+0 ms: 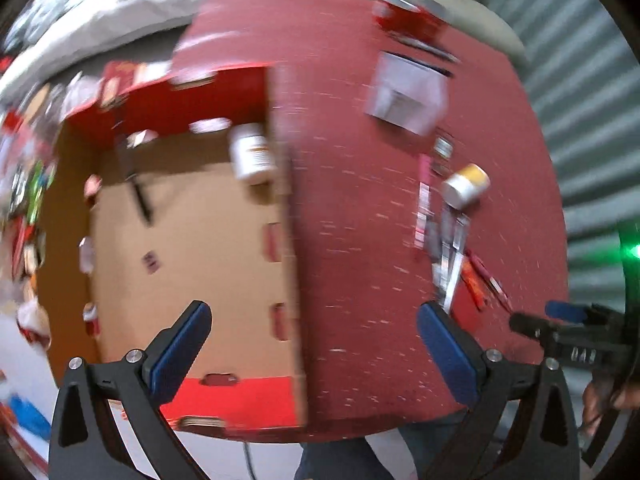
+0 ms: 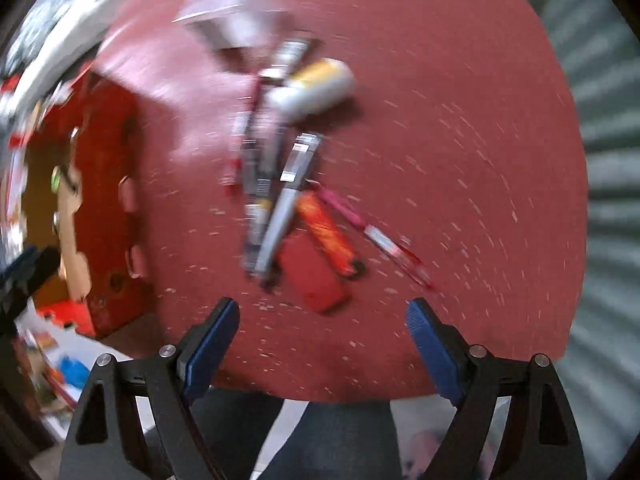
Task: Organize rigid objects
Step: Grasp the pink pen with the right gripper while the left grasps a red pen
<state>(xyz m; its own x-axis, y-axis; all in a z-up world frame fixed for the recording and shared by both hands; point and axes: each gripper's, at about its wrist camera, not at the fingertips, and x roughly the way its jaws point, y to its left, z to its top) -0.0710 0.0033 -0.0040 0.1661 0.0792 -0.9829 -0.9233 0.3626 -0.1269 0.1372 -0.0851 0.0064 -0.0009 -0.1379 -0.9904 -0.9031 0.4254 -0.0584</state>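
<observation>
Both grippers hang over the red tabletop (image 1: 352,240) with fingers spread wide and nothing between them — left gripper (image 1: 314,344), right gripper (image 2: 322,346). A white bottle (image 1: 251,154) lies inside the open box (image 1: 192,248). A jar (image 2: 316,84), tubes (image 2: 276,200) and pens lie piled on the tabletop, blurred.

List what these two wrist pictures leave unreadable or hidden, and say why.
- White bottle in the cardboard box: label unreadable, left wrist view, motion blur.
- Pile of pens and tubes: separate items and print smeared, right wrist view, blur.
- Grey box: contents unseen, blurred.
- Right gripper: cut off by the left view's edge.
</observation>
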